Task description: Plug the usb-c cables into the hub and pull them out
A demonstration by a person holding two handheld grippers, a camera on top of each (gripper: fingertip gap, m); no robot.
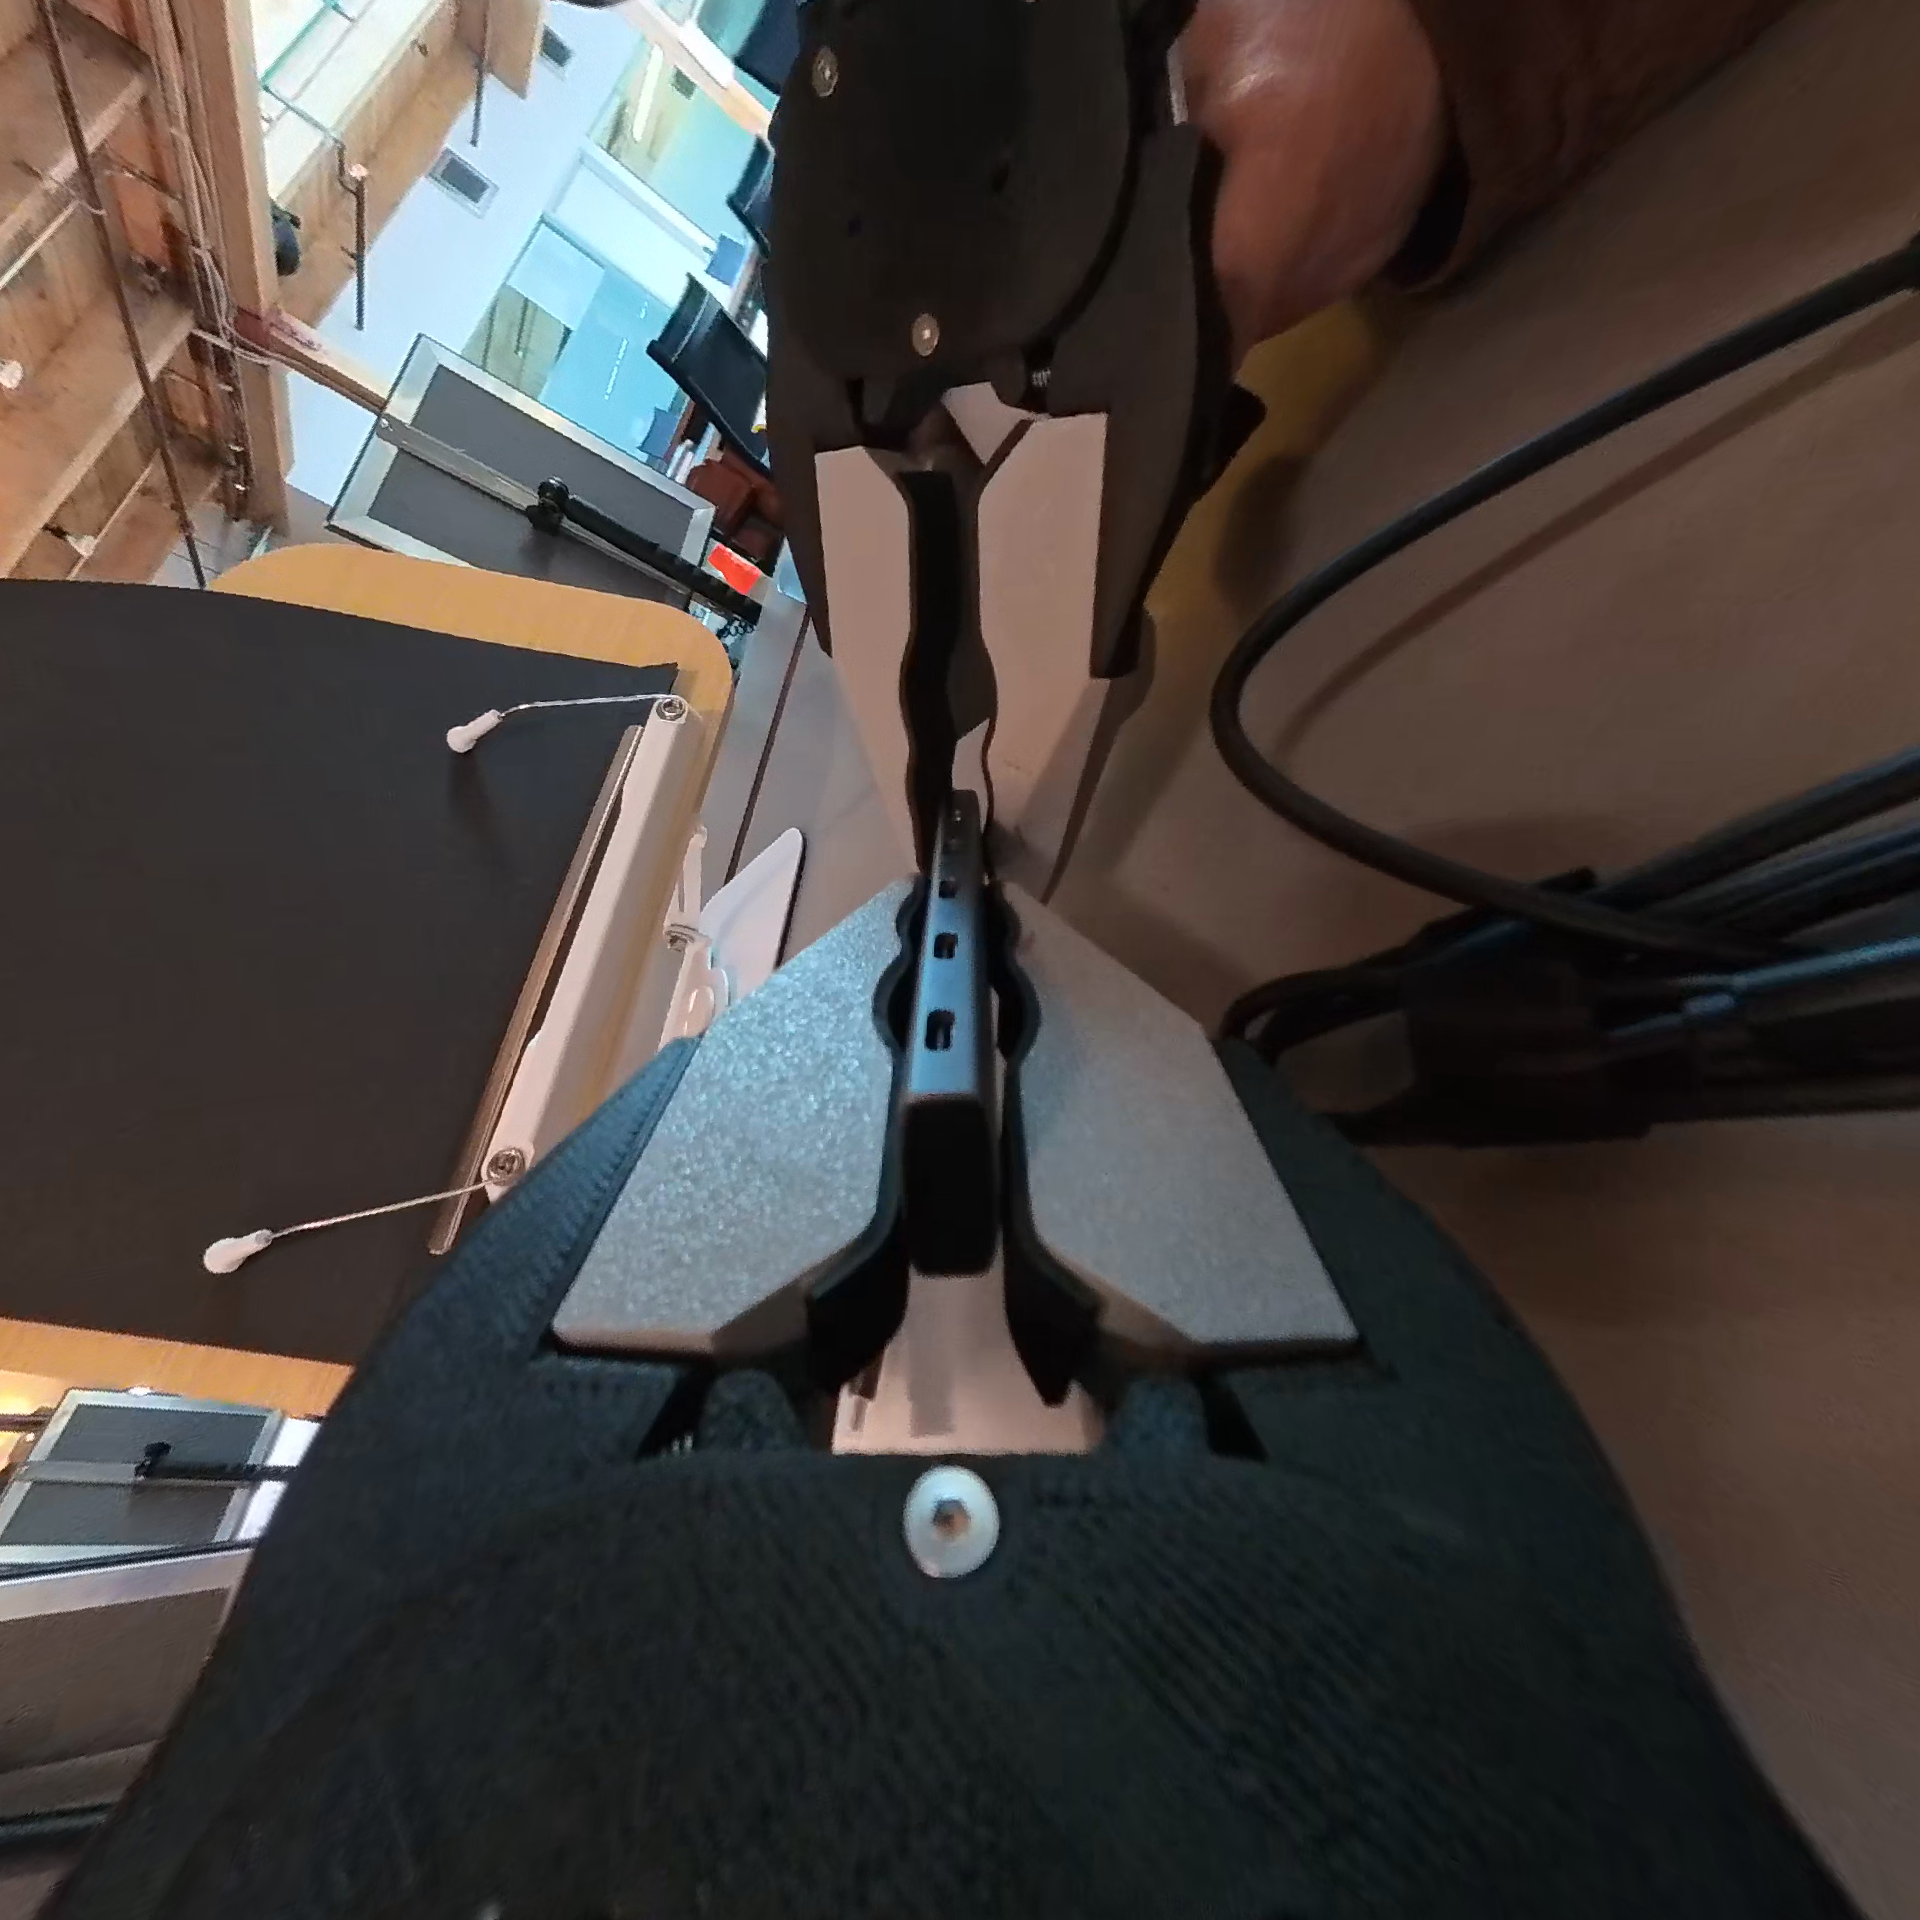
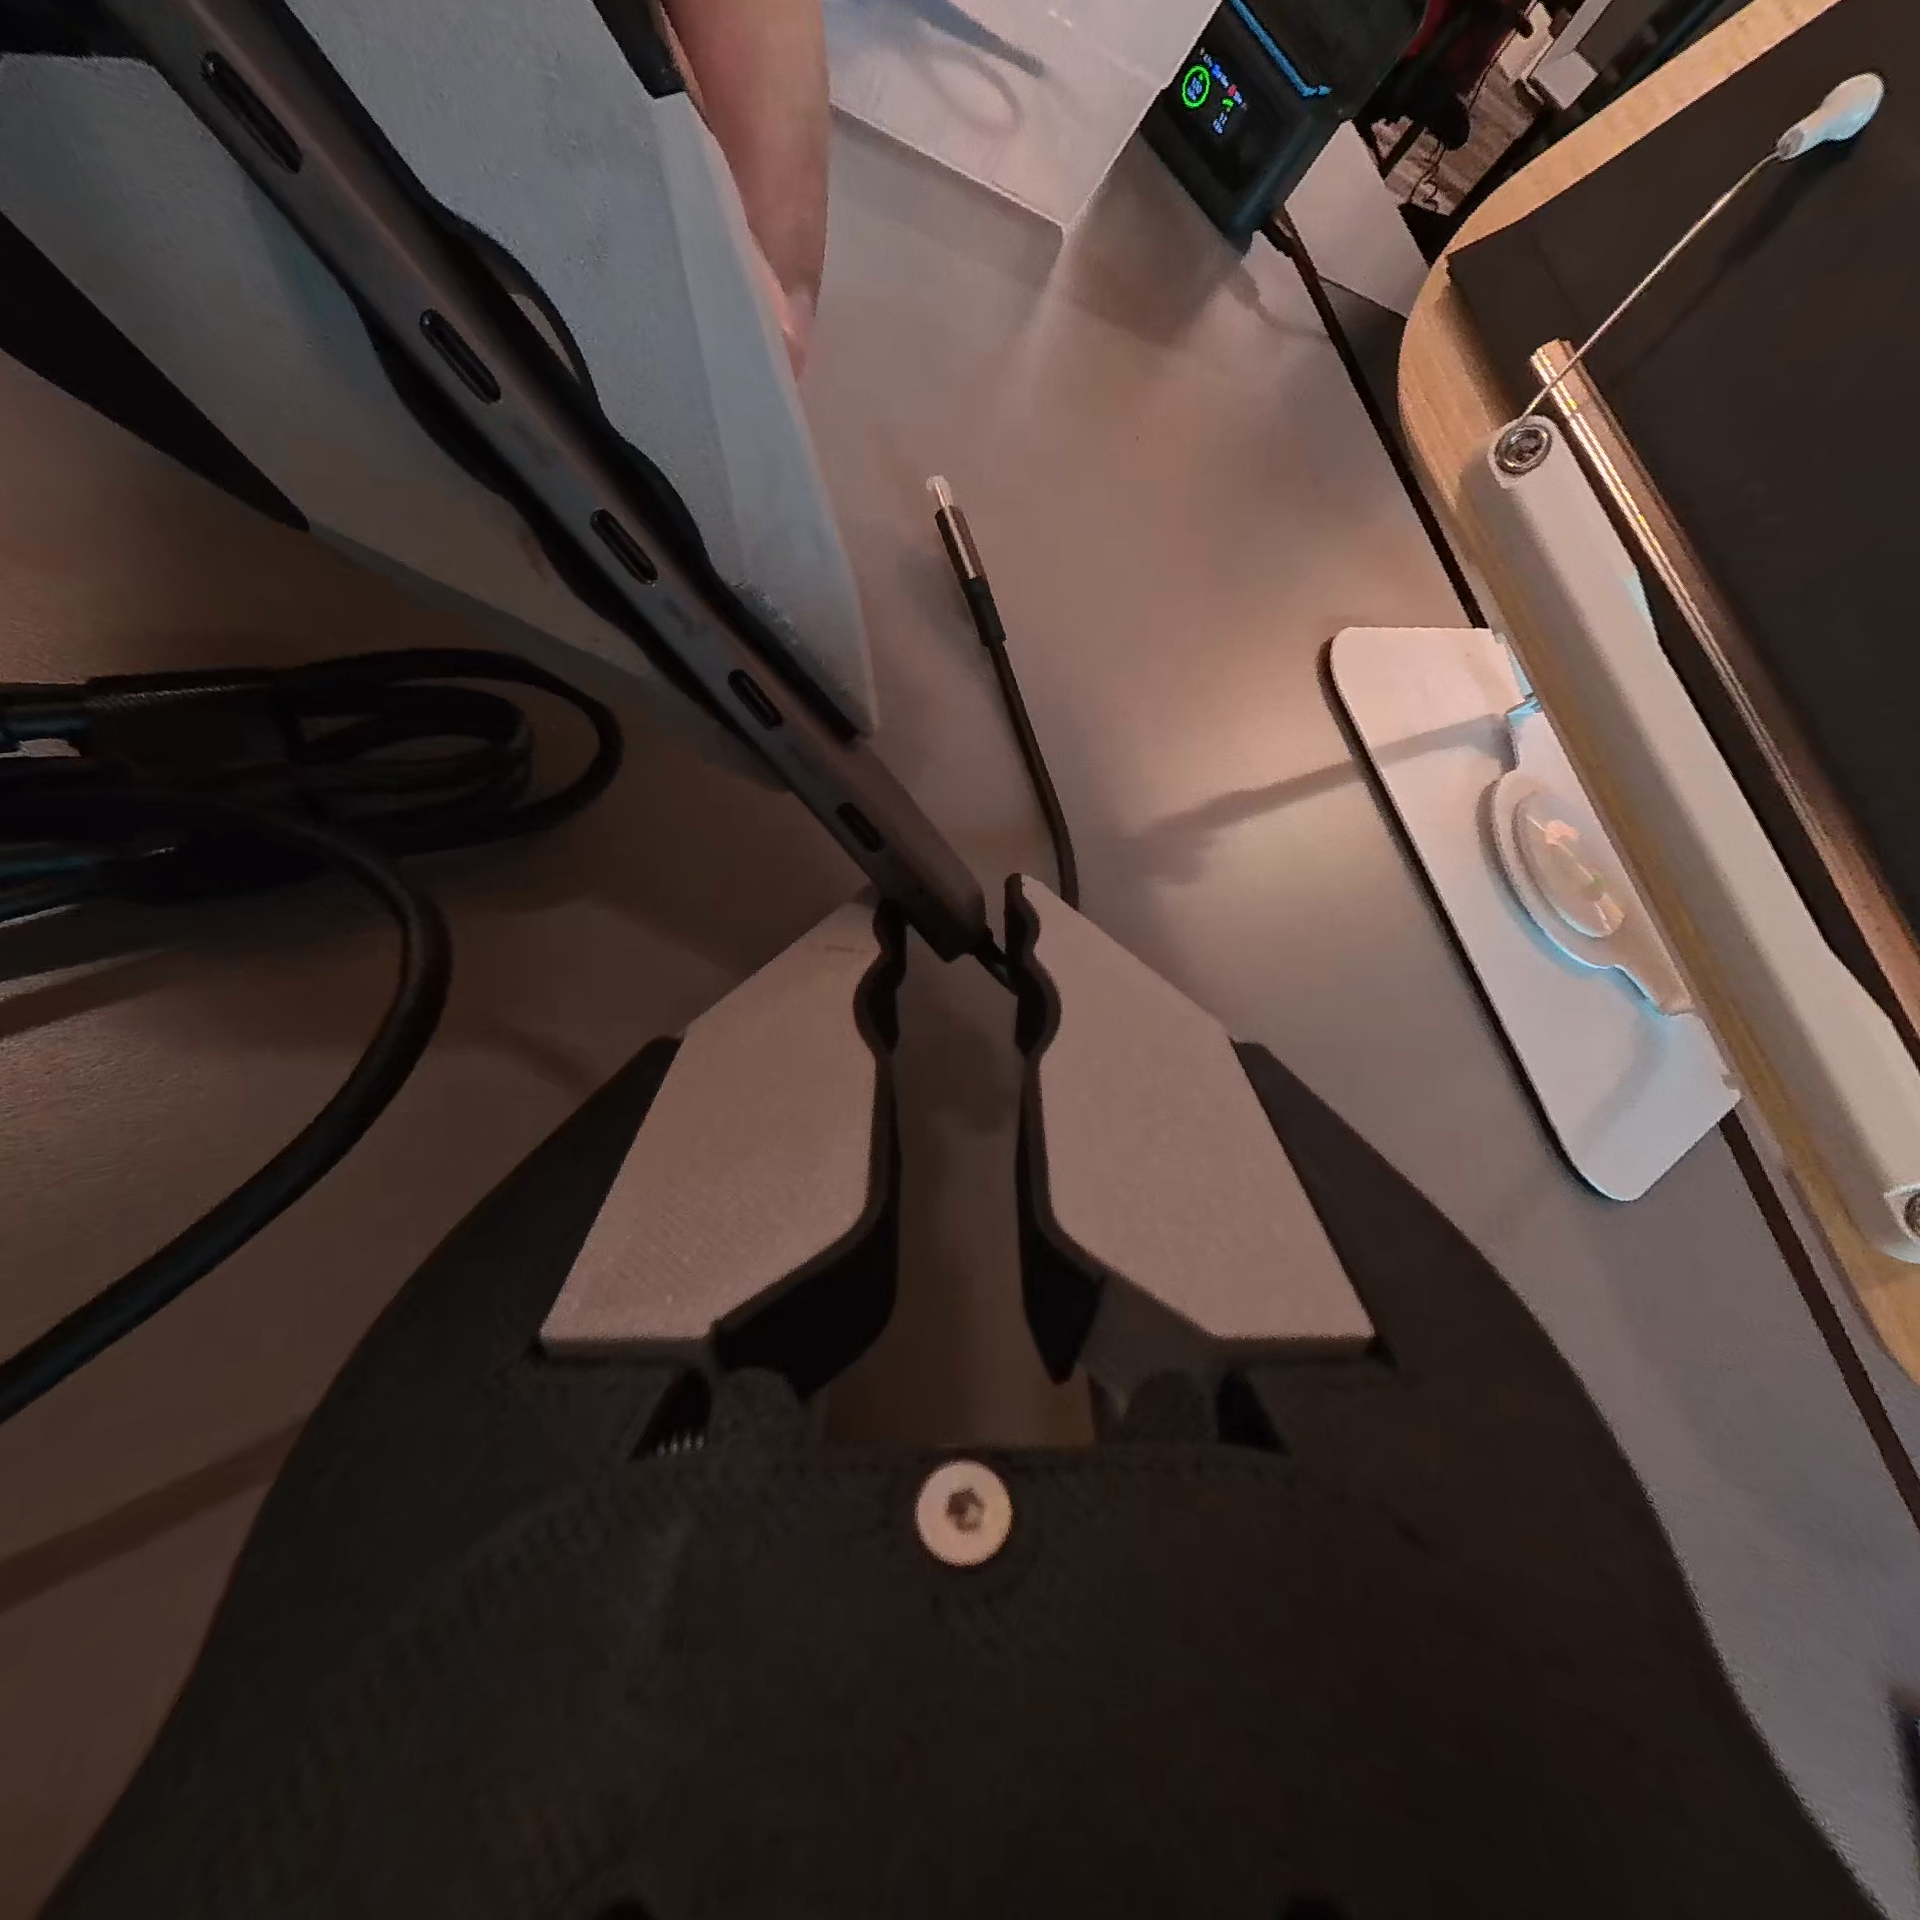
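Observation:
A slim dark grey hub with a row of ports is clamped between the fingers of my left gripper, which is shut on it and holds it above the table. In the right wrist view the hub runs from the upper left down to my right gripper. Its jaws stand a narrow way apart around the hub's end and a thin black lead there. My right gripper also shows opposite in the left wrist view. A thin black usb-c cable lies loose on the table, plug free.
A bundle of black cables and a thick black cable lie on the tan table. A wooden board with a black mat, a white bracket and a power unit with a lit screen stand nearby. A hand holds the right gripper. It is some 20 cm from my right tips to the white bracket.

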